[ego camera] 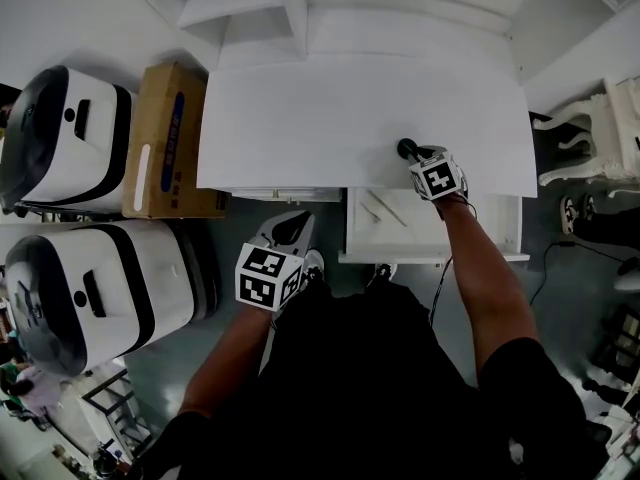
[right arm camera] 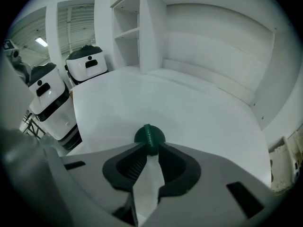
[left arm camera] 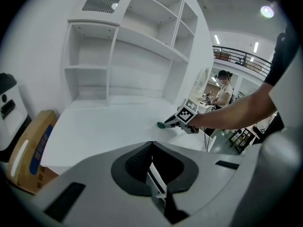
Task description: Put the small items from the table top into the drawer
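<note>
A small dark green round item (right arm camera: 149, 136) with an upright ridge lies on the white table top (ego camera: 330, 108), near its front edge above the open drawer (ego camera: 435, 258). It also shows as the green item (ego camera: 407, 149) in the head view and the green item (left arm camera: 161, 125) in the left gripper view. My right gripper (right arm camera: 150, 148) is open, and its tips flank the ridge. My left gripper (left arm camera: 151, 148) hangs below the table's front edge, left of the drawer, shut and empty. A few thin pale sticks lie in the drawer.
A white shelf unit (ego camera: 300, 8) rises at the back of the table. A cardboard box (ego camera: 170, 138) and two white machines (ego camera: 65, 138) (ego camera: 90, 288) stand to the left. A white chair (ego camera: 600, 128) is at the right. A person (left arm camera: 225, 91) stands far off.
</note>
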`<state>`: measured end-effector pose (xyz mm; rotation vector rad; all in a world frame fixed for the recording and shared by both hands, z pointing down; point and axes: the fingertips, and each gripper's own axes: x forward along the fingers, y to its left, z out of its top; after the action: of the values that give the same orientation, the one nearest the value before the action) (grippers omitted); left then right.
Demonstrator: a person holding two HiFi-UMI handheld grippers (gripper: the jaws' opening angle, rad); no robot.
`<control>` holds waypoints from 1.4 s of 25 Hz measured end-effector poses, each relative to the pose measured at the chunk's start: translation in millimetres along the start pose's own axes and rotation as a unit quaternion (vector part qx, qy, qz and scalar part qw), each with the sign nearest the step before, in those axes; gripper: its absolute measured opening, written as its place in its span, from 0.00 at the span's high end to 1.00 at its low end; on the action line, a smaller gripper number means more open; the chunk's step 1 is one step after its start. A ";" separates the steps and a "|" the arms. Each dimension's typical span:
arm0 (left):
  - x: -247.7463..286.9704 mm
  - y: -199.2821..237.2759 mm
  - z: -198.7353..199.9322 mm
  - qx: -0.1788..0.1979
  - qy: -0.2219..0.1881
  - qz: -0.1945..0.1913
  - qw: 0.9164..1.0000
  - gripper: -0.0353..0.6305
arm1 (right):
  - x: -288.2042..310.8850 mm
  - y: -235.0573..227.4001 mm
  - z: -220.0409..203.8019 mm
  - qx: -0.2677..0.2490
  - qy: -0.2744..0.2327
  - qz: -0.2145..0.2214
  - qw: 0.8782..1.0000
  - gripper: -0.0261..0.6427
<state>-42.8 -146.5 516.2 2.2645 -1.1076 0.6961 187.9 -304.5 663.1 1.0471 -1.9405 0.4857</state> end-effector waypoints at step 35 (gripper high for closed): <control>10.6 -24.2 -4.6 0.019 0.008 -0.021 1.000 0.93 | -47.8 24.0 7.7 0.049 -0.068 0.057 0.995 0.90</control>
<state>-18.4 -136.6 521.0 2.3034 -1.0444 0.7234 177.9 -272.6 620.6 1.0589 -2.1237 0.5909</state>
